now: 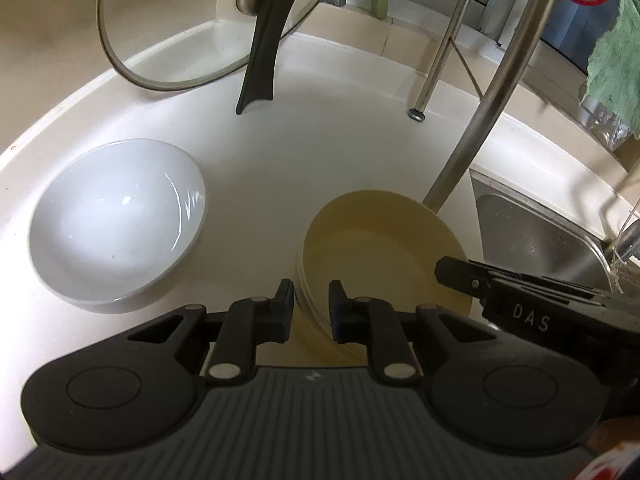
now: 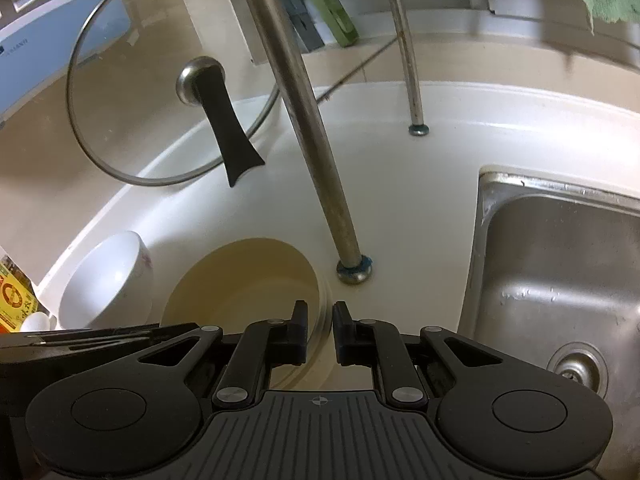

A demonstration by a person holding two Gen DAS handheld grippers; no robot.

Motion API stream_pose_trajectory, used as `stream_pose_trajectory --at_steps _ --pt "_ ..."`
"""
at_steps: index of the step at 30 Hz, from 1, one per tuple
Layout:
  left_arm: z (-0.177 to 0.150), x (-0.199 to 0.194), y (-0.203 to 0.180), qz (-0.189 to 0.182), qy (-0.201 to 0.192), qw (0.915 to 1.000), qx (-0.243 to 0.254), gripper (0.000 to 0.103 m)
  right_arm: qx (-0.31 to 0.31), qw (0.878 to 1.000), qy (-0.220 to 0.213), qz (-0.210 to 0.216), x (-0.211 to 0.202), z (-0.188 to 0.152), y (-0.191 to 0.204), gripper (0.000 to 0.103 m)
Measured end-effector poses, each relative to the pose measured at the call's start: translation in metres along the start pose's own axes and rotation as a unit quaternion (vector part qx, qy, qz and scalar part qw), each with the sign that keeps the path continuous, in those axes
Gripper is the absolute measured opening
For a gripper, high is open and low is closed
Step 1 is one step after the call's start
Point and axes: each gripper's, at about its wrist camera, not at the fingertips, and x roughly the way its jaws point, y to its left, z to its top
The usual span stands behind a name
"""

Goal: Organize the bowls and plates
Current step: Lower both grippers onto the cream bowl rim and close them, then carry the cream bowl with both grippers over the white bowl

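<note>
Both claws pinch the cream plates' rim: left claw (image 1: 310,304) at nine o'clock, right claw (image 2: 320,330) at three. The cream plates (image 1: 380,248) look stiff, glazed, slippery; lift level.

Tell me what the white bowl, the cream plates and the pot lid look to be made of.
White bowl: glazed ceramic or porcelain, glossy; sharp bright glints inside.
Cream plates: matte, probably plastic or melamine, though matte stoneware is possible; soft sheen, no sharp reflections, thin stacked rims.
Pot lid: clear glass with a metal rim band, brushed metal knob base and a black, likely plastic, handle; the counter shows through it.
</note>
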Motion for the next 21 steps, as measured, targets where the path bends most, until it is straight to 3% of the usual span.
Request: stream_pose_trajectory --at_steps 12,21 --pt "0.001 -0.041 0.012 -0.001 -0.039 0.9989 -0.027 0.016 -0.021 0.999 -0.023 0.039 -0.028 0.021 0.020 0.013" --pt "0.008 -0.076 0.041 0.033 -0.081 0.9946 -0.055 0.017 -0.043 0.994 -0.025 0.095 -0.026 0.039 0.054 0.013"
